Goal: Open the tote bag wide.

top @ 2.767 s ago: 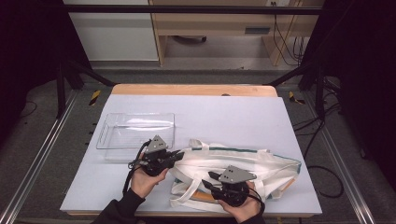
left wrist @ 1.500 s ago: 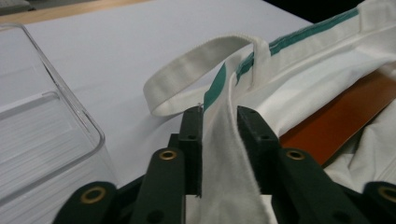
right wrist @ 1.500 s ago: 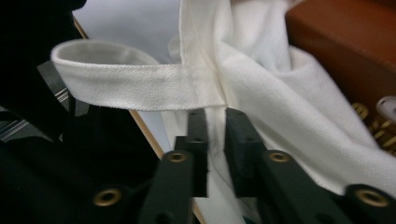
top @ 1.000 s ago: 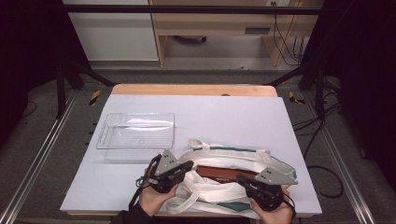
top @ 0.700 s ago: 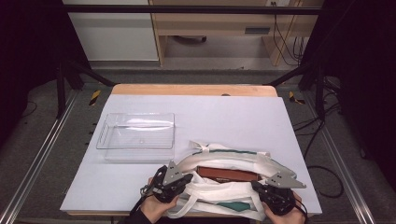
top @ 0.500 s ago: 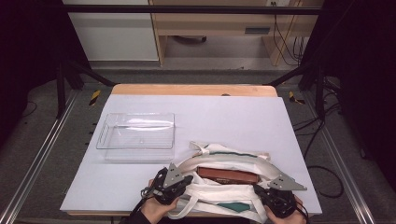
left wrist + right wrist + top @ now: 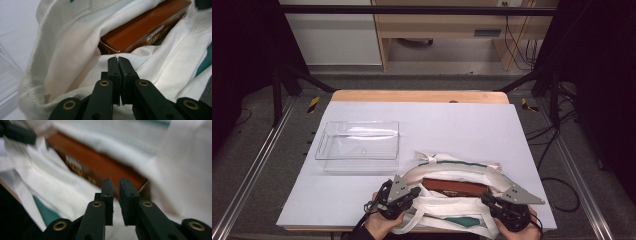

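Brown box (image 7: 140,30) with unreadable white lettering inside white tote bag (image 7: 462,210), left tool (image 7: 117,59) clamped on bag fabric, right tool (image 7: 115,182) slightly apart.

Bag (image 7: 452,172): white cloth with dark green trim — a green stripe along the far edge and a green patch at the near side. Box (image 7: 454,187) inside it: reddish brown, with pale lettering on its side. Tray (image 7: 358,146) to the left: clear plastic, no pattern. Table (image 7: 462,125): pale lavender-white top, with a light wood edge at the far side. Left gripper (image 7: 117,58) and right gripper (image 7: 114,180): black jaws, brass-coloured rivets — each has a grey plate.
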